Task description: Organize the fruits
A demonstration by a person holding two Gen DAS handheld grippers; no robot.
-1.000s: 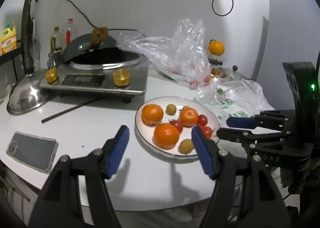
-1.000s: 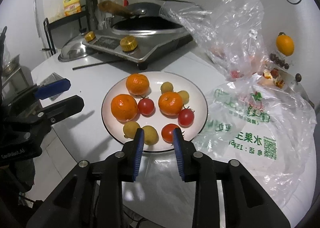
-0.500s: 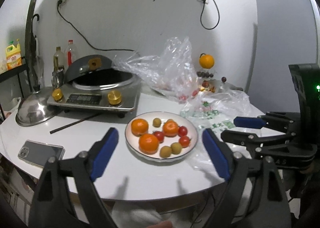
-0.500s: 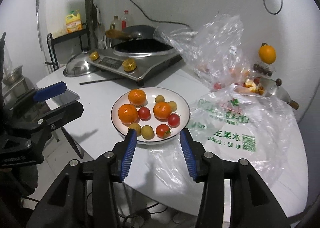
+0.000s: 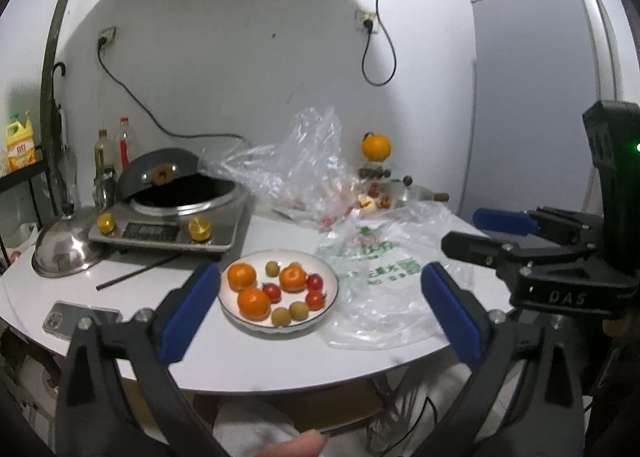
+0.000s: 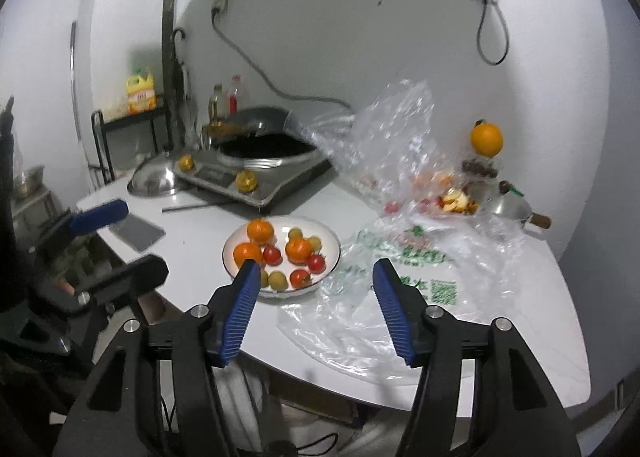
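Both tongs hang in the air at the near edge of the round white table (image 5: pixel 120 341), and neither holds or touches anything. On the left gripper (image 5: pixel 320 309) the blue pads stand as wide as they go, still spreading, with only air between them. The right gripper (image 6: pixel 316 309) is about half open, its jaws also opening and empty.

Just beyond them sits the white plate (image 6: pixel 333 243) with three oranges (image 6: pixel 260 231), several red cherry tomatoes (image 6: pixel 272 255) and small yellow-green fruits (image 6: pixel 277 279), all loose and close together. To its right lies a crumpled clear plastic bag (image 6: pixel 420 297) with green print, its edge touching the plate.

Likely risks, as a guess: the round fruits could roll off the shallow plate if a pad nudges them, a tomato could be squashed by a hard squeeze, and a pad could snag the bag and drag the plate.
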